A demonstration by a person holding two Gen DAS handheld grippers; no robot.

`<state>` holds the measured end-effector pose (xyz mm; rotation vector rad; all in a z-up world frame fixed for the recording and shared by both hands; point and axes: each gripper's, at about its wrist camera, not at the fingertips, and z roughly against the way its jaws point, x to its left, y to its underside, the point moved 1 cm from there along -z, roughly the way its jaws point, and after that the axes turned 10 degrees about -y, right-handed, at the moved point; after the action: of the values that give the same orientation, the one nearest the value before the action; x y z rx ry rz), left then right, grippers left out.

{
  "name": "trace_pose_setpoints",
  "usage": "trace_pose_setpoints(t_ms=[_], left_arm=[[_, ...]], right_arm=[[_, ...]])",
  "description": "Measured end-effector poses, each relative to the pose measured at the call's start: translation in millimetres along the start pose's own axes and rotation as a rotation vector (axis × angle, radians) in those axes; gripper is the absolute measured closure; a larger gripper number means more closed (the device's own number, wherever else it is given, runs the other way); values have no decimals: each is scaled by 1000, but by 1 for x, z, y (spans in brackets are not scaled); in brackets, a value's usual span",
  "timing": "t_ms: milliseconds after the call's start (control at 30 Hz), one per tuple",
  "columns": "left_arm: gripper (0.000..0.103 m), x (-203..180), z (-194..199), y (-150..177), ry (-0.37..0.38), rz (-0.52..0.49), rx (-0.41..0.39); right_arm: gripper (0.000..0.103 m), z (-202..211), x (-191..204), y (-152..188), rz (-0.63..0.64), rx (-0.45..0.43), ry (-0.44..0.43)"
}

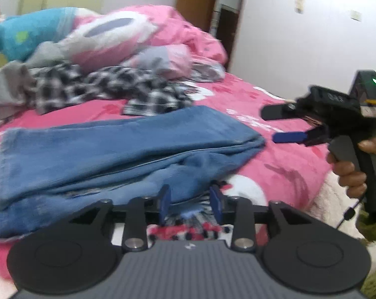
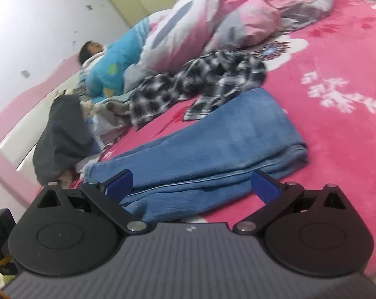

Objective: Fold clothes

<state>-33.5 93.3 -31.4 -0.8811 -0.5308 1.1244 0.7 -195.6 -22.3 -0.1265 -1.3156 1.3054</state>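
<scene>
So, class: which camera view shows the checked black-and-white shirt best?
The right wrist view: the checked shirt lies crumpled on the pink bedspread beyond the folded jeans, and all of its outline shows. The left wrist view also has the shirt, but flatter, more blurred and farther away.

Blue jeans (image 1: 128, 147) lie folded lengthwise across the middle of the frame on the pink bed, frayed hem at left, fold at right. A crumpled black-and-white checked shirt (image 1: 108, 87) lies just above them, its edge touching the denim.
</scene>
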Motion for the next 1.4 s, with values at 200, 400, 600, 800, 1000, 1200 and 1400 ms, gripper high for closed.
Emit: trace_pose_setpoints(t_ms=[200,400,600,800,1000,1200,1400], left_arm=[[62,34,13,0,-65,185,-16],[59,56,4,-26,-59,306,-111],[59,66,-40,-38,-139,295,-119],[66,69,-61,-25,-256,235,-59],[65,69,-60,-20,-254,211,-77],[66,67,-59,-16,-251,189,-94],[66,67,-59,-14,-249,180,-102]], right_arm=[[2,-10,-18,3,-45,20,26],[3,-2,-64,4,-332,-26,3],[8,0,-67,18,-489,-24,-43],[15,-22,-71,16,-590,14,-23],[16,-34,-93,0,-695,-102,16],[17,-42,-106,-9,-749,-190,19],[49,-37,-116,-5,-809,-229,14]])
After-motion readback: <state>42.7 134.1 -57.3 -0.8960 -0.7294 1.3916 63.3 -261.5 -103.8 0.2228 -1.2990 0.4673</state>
